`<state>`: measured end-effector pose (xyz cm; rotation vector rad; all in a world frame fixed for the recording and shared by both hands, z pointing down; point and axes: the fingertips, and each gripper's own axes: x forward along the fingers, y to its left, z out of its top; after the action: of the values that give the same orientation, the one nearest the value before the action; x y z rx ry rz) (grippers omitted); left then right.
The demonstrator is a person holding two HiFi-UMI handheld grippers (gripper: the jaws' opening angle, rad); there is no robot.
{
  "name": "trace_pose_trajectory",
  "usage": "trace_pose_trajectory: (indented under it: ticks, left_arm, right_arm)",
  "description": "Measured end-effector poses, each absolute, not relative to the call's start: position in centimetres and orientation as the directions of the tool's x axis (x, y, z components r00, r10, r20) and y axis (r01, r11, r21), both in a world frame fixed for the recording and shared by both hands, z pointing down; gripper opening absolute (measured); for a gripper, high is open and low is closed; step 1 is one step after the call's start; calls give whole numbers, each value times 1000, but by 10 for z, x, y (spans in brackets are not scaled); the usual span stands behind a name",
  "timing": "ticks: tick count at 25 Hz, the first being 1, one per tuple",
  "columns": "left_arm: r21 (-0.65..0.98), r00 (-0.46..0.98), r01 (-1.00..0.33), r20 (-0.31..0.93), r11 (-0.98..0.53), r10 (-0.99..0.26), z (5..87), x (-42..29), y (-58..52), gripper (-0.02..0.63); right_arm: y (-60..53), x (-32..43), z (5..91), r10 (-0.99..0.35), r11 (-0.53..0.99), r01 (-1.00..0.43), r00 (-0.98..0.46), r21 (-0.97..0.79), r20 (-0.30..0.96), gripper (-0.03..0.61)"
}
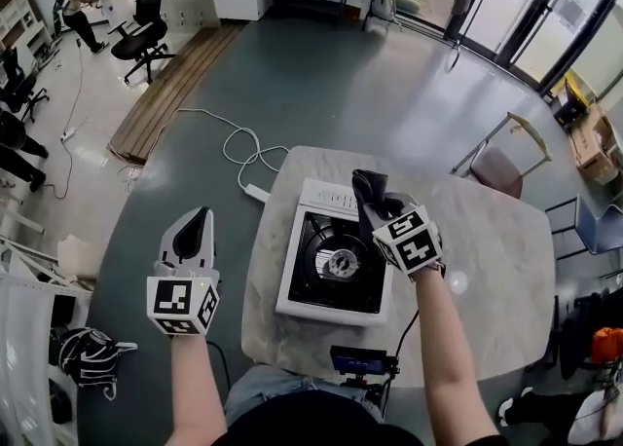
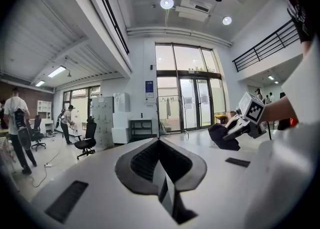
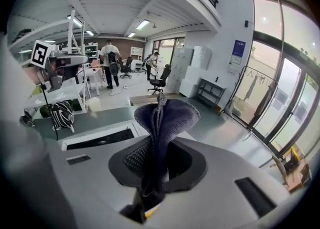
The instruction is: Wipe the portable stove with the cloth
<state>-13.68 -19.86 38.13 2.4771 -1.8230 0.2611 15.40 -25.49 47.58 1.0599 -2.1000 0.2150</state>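
The right tongs (image 1: 382, 212) are clenching on the dark cloth (image 1: 368, 189), which is bunching up between the jaws and standing out past their tips; the right gripper view is showing the cloth (image 3: 163, 120) folded and pinched in the right tongs (image 3: 151, 175). They are hovering over the far right part of the portable stove (image 1: 336, 261), and whether the cloth is touching it cannot be told. The stove, white with a black top and a round burner in the middle, is sitting on the pale round table (image 1: 492, 283), near its middle. The left tongs (image 1: 201, 223) are hanging left of the table, over the grey floor (image 1: 321, 84), well apart from the stove. The left gripper view is showing the left tongs (image 2: 160, 160) pressed together with nothing between them.
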Motion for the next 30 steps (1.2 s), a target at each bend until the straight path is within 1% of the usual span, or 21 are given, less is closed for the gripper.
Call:
trace_pose_trajectory:
  ticks: [4, 9, 17, 19, 24, 30]
  left_arm:
    - [-46, 257, -962, 170, -269, -951, 383, -149, -192, 11]
    - [-46, 230, -969, 175, -241, -957, 385, -163, -186, 11]
    - [-42, 184, -980, 197, -196, -963, 391, -183, -179, 11]
    - [-41, 175, -982, 202, -187, -964, 393, -188, -178, 11]
    - [-31, 164, -984, 210, -174, -964, 397, -192, -180, 11]
    - [-35, 202, -976, 200, -213, -959, 394, -176, -190, 11]
  right_arm:
    - [-250, 117, 490, -556, 715, -683, -424, 151, 715, 64]
    - [-244, 85, 517, -462, 786, -607, -451, 117, 764, 64]
    - [-249, 73, 561, -381, 814, -573, -399, 98, 834, 64]
    - [-249, 71, 569, -373, 818, -564, -371, 113, 851, 64]
    - [-253, 67, 575, -401, 829, -520, -295, 207, 867, 64]
    - [-254, 78, 578, -403, 799, -574, -290, 180, 868, 64]
